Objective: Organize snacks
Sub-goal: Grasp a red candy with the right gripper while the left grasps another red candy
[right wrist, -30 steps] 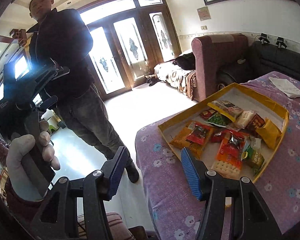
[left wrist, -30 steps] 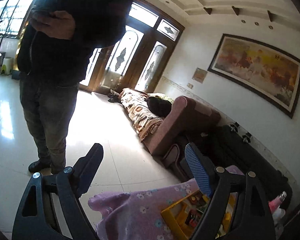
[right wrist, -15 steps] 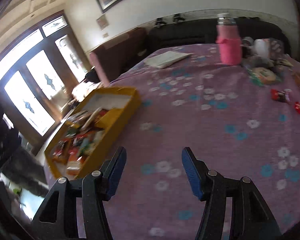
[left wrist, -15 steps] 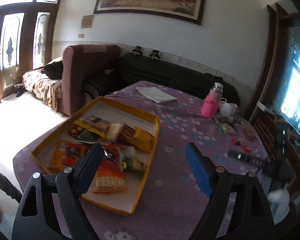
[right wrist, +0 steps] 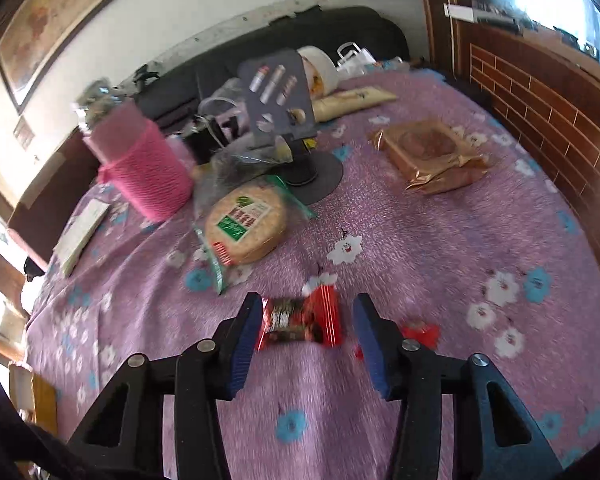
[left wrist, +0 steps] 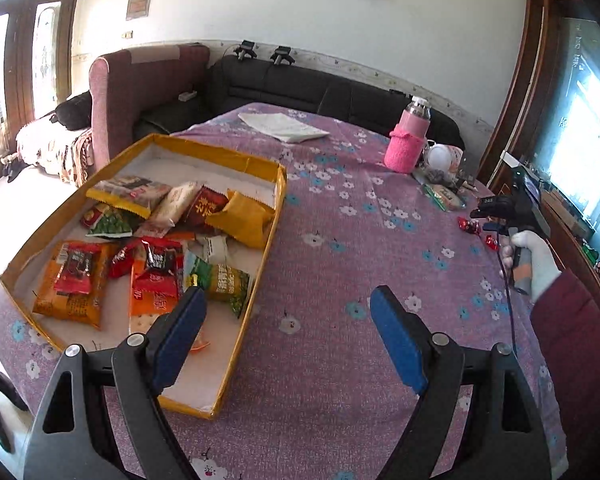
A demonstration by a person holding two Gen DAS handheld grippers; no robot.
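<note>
A: Snacks [left wrist: 156, 248], location? Starting far left.

B: Mostly heaped in yellow tray [left wrist: 240, 344] at left end of counter [left wrist: 340, 240]. Orange, red, green and yellow packets, overlapping, not sorted by kind. Far end of tray bare.

A: Left gripper [left wrist: 288, 296]?

B: Released, jaws wide apart, holding nothing. Hovering over near right corner of tray, one finger above the packets, the other above bare cloth.

A: Moving right?

B: Mid-counter only folded paper [left wrist: 282, 127] and pink bottle [left wrist: 406, 144]. Not snacks. Past the bottle, clutter plus loose items: round cracker pack [right wrist: 246, 226], gold-wrapped pack [right wrist: 432, 156], pale long pack [right wrist: 352, 100] behind phone stand [right wrist: 284, 92]. All well apart from tray.

A: Right gripper [right wrist: 308, 304]?

B: Also released, not clenched. Jaws straddling red packet [right wrist: 300, 320] lying flat on the cloth. Left pad just beside packet edge, possibly touching, cannot tell through blur. Gap on the other side. Second red candy [right wrist: 420, 334] just outside right finger.

A: Progress call?

B: Judging partway. Bulk in tray, at least five items out on right side. Red packet looks next: close, lift, carry across to tray. Then second candy, crackers, gold pack. Tidying the pile inside possibly needed too.
</note>
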